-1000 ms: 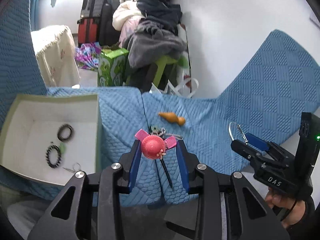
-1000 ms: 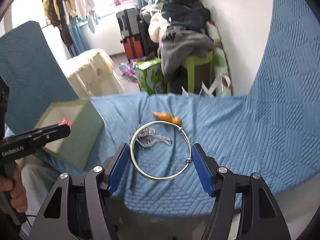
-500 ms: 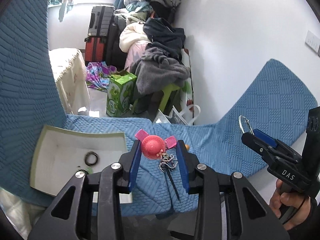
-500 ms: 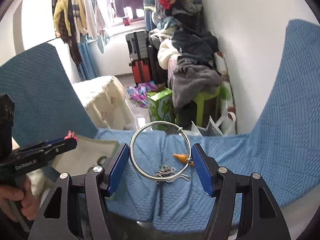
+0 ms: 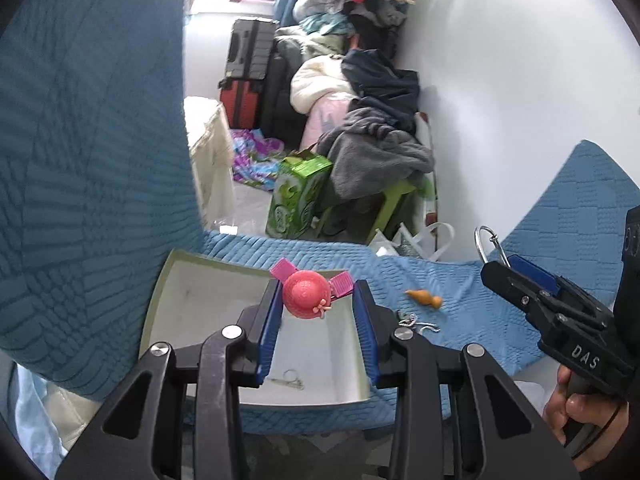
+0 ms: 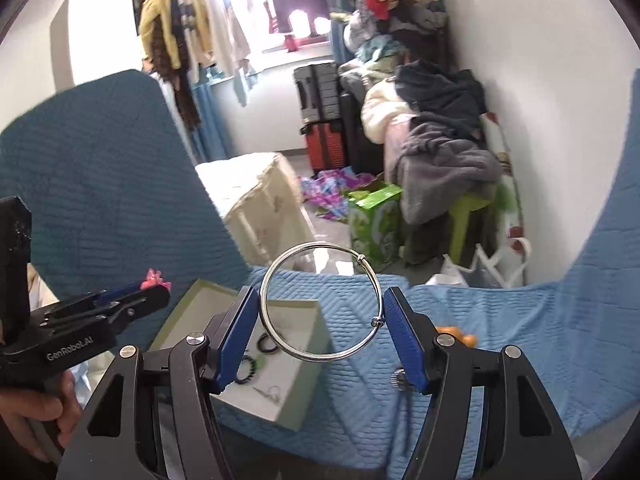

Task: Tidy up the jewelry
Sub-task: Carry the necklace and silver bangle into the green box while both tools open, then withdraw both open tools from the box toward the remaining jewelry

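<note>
Left gripper (image 5: 316, 300): jaws clamped on a pink hat clip (image 5: 307, 294), blue pads against its sides, pink wings poking out at 10 and 2 o'clock. It hangs above the box (image 5: 160, 292), which sits on the blue cover (image 5: 460, 288).

Right gripper (image 6: 320, 320): jaws wide but closed on a silver bangle (image 6: 362, 258), pads touching the ring at about 9 and 3 o'clock. The ring stands facing the camera, small clasp beads at 1 and 4 o'clock.

Left view only:
- orange piece (image 5: 424, 298) whole, lying on the cover at 3 o'clock of the clip
- small silver tangle (image 5: 412, 320) just right of the right jaw
- box floor mostly hidden by the clip and jaws; one thin metal item (image 5: 290, 378) shows near the front wall
- right gripper seen side-on at far right, bangle a thin arc at its tip, a hand (image 5: 576, 408) on the grip

Right view only:
- box contents seen past the bangle at 7 o'clock: black ring (image 6: 266, 346), dark bead bracelet (image 6: 246, 370), the thin metal item
- orange piece half hidden behind the right jaw
- left gripper side-on at 9 o'clock, only a pink scrap at its tip
- hanging clothes (image 6: 176, 32) by the window

Both views: suitcases (image 5: 248, 80), clothes pile (image 5: 376, 140), green carton (image 5: 300, 200) beyond the cover.
</note>
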A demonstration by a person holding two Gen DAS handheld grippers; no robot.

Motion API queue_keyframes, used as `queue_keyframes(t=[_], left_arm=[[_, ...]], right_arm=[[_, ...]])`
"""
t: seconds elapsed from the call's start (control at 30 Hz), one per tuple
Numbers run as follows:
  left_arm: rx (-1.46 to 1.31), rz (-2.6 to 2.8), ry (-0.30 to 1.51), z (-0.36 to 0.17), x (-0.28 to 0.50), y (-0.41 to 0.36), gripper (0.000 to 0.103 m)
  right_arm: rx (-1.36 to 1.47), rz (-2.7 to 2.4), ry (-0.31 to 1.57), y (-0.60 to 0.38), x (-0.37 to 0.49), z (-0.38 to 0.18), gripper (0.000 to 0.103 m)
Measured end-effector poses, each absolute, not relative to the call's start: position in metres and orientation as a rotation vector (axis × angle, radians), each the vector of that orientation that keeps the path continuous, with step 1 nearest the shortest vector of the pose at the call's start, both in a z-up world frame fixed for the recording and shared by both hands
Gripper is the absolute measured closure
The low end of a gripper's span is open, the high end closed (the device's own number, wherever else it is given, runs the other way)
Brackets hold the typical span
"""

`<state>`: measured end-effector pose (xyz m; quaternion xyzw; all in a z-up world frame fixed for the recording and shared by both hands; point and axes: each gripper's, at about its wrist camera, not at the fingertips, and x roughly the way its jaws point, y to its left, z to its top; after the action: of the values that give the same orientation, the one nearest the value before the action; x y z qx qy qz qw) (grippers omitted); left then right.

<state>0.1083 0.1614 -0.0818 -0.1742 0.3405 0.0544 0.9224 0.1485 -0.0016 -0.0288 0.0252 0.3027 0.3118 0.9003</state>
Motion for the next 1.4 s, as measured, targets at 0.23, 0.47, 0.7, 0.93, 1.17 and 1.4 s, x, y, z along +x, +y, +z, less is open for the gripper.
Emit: queue_keyframes(t=[0.23, 0.47, 0.7, 0.93, 1.17, 1.4], left_arm=[[-0.388, 0.159, 0.747, -0.116, 0.111, 0.188, 0.067], [-0.382, 0.201, 0.823, -0.148, 0.125, 0.209, 0.066], [-0.413, 0.212, 0.89, -0.178, 0.129, 0.223, 0.066], [-0.442, 0.216, 0.899, -0.182, 0.127, 0.223, 0.066], [-0.443, 0.236, 0.858, -0.163, 0.119, 0.218, 0.042], [-0.42, 0.253, 0.799, -0.128, 0.106, 0.205, 0.036]], right_arm=[[-0.022, 0.734, 0.702, 0.055, 0.152, -0.071, 0.04], [-0.1, 0.776, 0.762, 0.097, 0.159, -0.106, 0.04], [-0.178, 0.79, 0.805, 0.118, 0.167, -0.128, 0.04], [-0.198, 0.813, 0.824, 0.12, 0.169, -0.136, 0.039], [-0.177, 0.82, 0.795, 0.108, 0.164, -0.117, 0.033], [-0.151, 0.819, 0.728, 0.08, 0.157, -0.081, 0.032]])
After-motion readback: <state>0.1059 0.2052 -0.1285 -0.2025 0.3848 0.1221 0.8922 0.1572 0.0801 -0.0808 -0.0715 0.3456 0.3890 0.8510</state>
